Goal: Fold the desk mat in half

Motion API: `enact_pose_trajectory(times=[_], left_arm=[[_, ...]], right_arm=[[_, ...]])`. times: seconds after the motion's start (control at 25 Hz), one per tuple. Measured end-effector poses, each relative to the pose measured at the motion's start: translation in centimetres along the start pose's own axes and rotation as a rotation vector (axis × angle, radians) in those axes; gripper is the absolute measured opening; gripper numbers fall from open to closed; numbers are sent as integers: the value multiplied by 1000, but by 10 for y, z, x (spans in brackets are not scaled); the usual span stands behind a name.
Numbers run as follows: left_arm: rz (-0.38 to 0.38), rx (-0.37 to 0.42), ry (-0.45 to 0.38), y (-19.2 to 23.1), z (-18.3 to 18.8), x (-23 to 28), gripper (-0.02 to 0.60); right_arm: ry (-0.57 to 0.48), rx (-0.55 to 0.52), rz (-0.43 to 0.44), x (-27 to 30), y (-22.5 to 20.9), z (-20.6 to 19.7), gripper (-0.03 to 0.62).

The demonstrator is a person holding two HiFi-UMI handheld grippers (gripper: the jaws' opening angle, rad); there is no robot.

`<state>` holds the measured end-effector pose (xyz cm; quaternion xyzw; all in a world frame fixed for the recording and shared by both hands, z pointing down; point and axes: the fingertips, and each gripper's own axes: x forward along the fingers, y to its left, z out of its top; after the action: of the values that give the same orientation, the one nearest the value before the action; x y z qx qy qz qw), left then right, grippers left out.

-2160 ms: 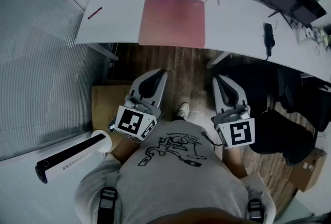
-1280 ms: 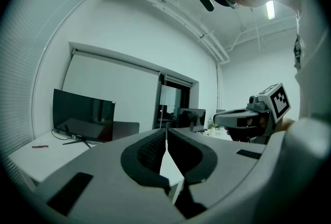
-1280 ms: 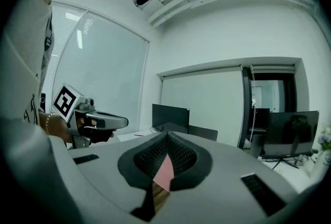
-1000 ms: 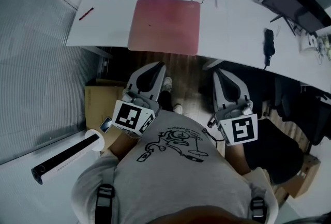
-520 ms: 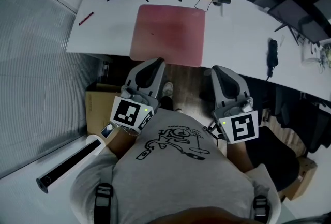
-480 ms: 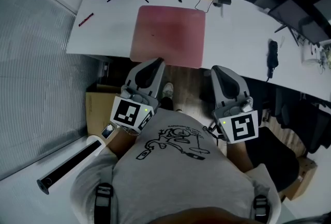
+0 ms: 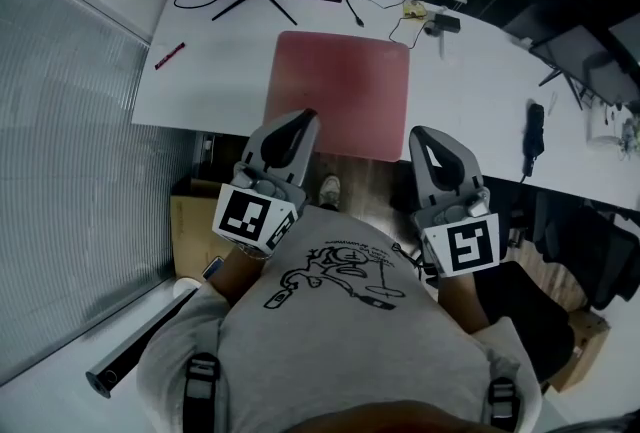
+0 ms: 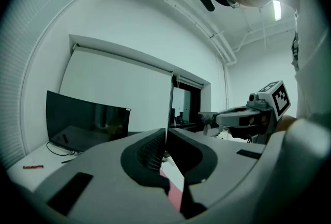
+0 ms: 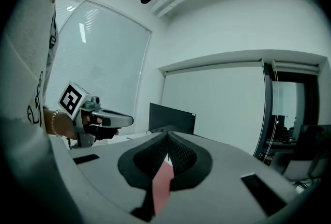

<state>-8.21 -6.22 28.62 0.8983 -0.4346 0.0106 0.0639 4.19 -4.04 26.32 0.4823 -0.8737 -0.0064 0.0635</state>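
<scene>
Pink desk mat [image 7: 342,91] lies flat, a matte rounded rectangle on the smooth white desk [image 7: 215,81], at twelve o'clock from both tools. Left gripper [image 7: 302,115] and right gripper [image 7: 420,133] (grey shells, ribbed black pads) show jaws pressed together, nothing between them.

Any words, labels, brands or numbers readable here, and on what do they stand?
None can be read.
On the left gripper and right gripper: square marker patterns only, no letters.
On the shirt: a line drawing; any lettering is too blurred to read.
</scene>
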Motion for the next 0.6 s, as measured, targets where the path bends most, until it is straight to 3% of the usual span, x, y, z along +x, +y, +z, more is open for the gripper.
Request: enact_pose_trajectory(times=[0.28,0.6], left_arm=[[-8,-16,21,52,-11,16,29],[7,-73,71,104,-52,24,31]], right_arm=[[16,4,-14,52,2,-2,6],[40,15,-20,94,12,-12,6]])
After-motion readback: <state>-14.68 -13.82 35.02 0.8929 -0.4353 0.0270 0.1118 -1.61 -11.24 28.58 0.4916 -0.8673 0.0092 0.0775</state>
